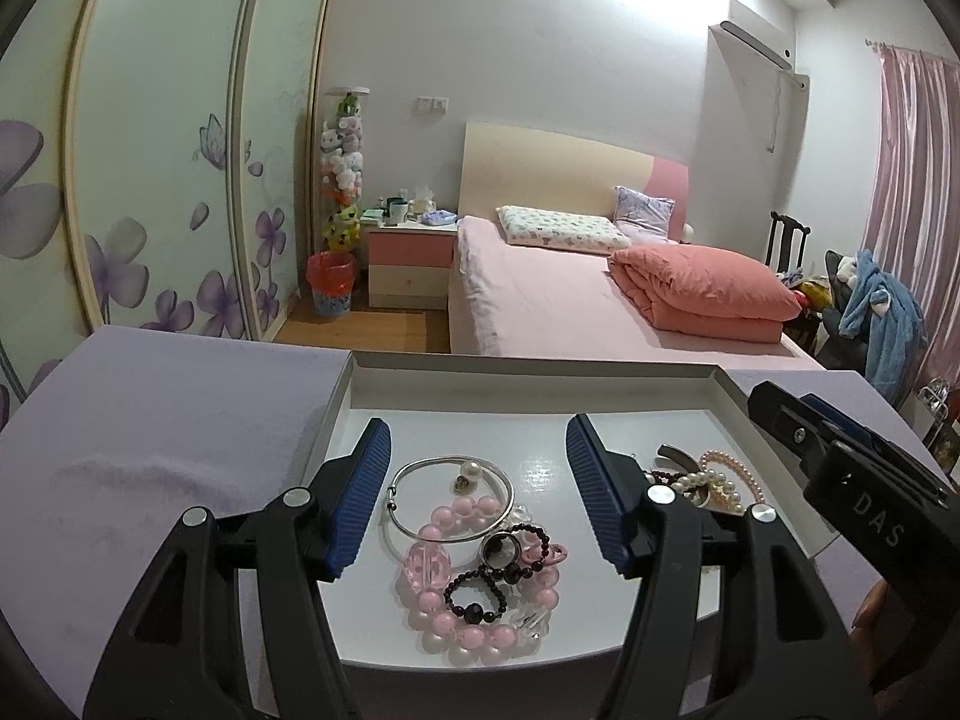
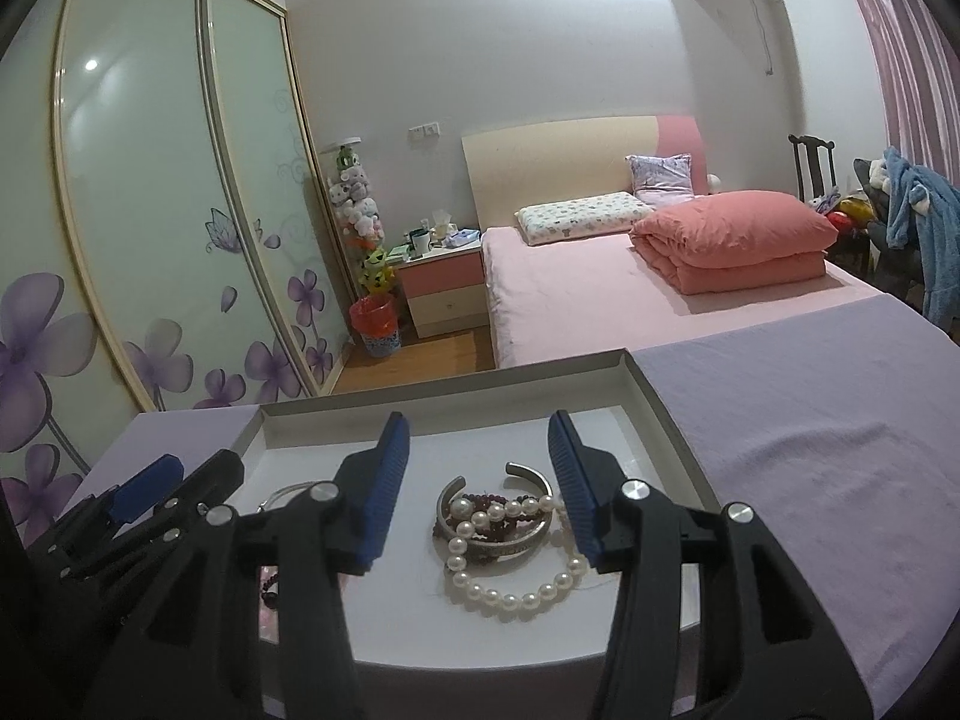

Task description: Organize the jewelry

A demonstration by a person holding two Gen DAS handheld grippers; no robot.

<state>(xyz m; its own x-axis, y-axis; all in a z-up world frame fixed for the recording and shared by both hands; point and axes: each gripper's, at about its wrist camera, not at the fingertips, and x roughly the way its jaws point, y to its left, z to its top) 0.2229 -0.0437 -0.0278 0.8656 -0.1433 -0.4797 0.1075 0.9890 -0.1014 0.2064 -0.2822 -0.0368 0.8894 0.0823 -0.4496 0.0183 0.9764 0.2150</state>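
Observation:
A shallow white tray (image 1: 540, 381) lies on a lilac cloth and holds two heaps of jewelry. My left gripper (image 1: 477, 456) is open and empty above the left heap: a silver bangle (image 1: 450, 495), a pink bead bracelet (image 1: 474, 630), a dark bead bracelet (image 1: 477, 600) and a pearl earring (image 1: 470, 471). My right gripper (image 2: 480, 450) is open and empty above the right heap: a pearl bracelet (image 2: 510, 594) over a silver cuff (image 2: 528, 480) and dark beads. The right gripper shows at the right in the left wrist view (image 1: 840, 456).
The lilac cloth (image 1: 150, 420) covers the surface around the tray. The tray's rim (image 2: 660, 402) stands up on all sides. Beyond are a pink bed (image 1: 570, 294), a nightstand (image 1: 408, 264) and a sliding wardrobe (image 1: 150, 150).

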